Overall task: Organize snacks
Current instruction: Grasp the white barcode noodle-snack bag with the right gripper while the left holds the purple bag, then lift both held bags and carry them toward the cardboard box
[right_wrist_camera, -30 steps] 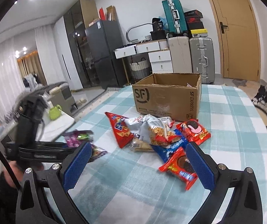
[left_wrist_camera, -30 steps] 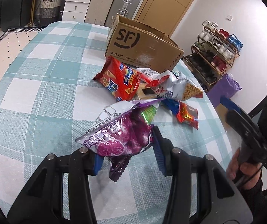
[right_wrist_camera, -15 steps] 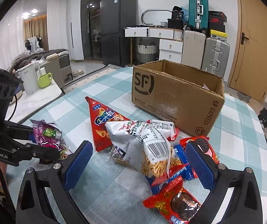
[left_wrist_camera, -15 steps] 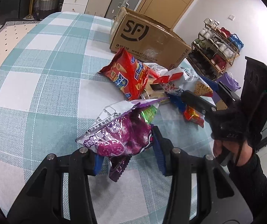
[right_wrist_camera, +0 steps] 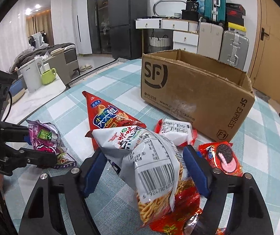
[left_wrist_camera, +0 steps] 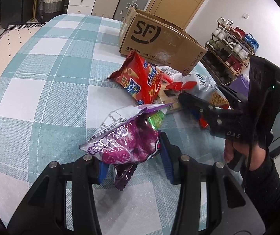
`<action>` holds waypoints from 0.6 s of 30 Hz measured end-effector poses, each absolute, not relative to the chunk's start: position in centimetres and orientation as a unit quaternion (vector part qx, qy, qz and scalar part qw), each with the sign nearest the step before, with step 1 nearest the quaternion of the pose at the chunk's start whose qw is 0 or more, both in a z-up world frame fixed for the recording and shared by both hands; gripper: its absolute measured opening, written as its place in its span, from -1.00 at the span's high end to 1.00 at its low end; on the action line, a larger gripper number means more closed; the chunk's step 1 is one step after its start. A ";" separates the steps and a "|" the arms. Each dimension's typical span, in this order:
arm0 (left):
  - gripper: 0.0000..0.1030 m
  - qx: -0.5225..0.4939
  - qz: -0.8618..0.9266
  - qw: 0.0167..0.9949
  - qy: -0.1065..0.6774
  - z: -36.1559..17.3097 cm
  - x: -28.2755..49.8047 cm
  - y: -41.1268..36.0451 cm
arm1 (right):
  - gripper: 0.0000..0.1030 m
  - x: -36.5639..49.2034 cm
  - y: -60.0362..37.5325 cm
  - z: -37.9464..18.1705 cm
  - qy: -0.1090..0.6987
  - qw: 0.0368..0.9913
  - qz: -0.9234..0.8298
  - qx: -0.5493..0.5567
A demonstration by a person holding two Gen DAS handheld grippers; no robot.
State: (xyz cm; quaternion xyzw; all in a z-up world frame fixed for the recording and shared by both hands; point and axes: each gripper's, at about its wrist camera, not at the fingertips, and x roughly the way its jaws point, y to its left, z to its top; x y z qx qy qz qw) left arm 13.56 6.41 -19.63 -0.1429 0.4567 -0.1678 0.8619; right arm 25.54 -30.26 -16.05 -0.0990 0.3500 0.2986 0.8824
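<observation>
Since the earlier frame, right claw (right_wrist_camera: 144, 168) has advanced to straddle the white noodle-snack bag (right_wrist_camera: 149, 152) at lower centre, jaws apart. Left claw (left_wrist_camera: 134, 156) grips purple snack bag (left_wrist_camera: 128, 139). Risk: closing snags the red packet (right_wrist_camera: 177, 215) beneath.

purple snack bag (left_wrist_camera: 127, 139): crinkled foil, clamped at lower end, raised over tablecloth | red cone-snack bag (right_wrist_camera: 108, 117): flat | white noodle-snack bag (right_wrist_camera: 151, 156): atop pile | red cookie packet (right_wrist_camera: 223, 157): flat beside | SF cardboard box (right_wrist_camera: 194, 92): open, upright behind pile
</observation>
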 end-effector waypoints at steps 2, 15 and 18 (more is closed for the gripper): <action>0.18 -0.142 -0.166 0.862 0.458 -19.7 13.6 6.4 | -0.47 25.6 -30.2 -16.1 0.350 0.882 0.301 -0.098; 0.17 -0.142 -0.156 0.861 0.462 -19.4 13.0 6.5 | -0.13 24.2 -31.3 -15.4 0.357 0.879 0.310 -0.060; 0.17 -0.138 -0.156 0.864 0.458 -19.0 12.6 6.3 | -0.12 23.7 -32.0 -15.0 0.356 0.879 0.312 -0.044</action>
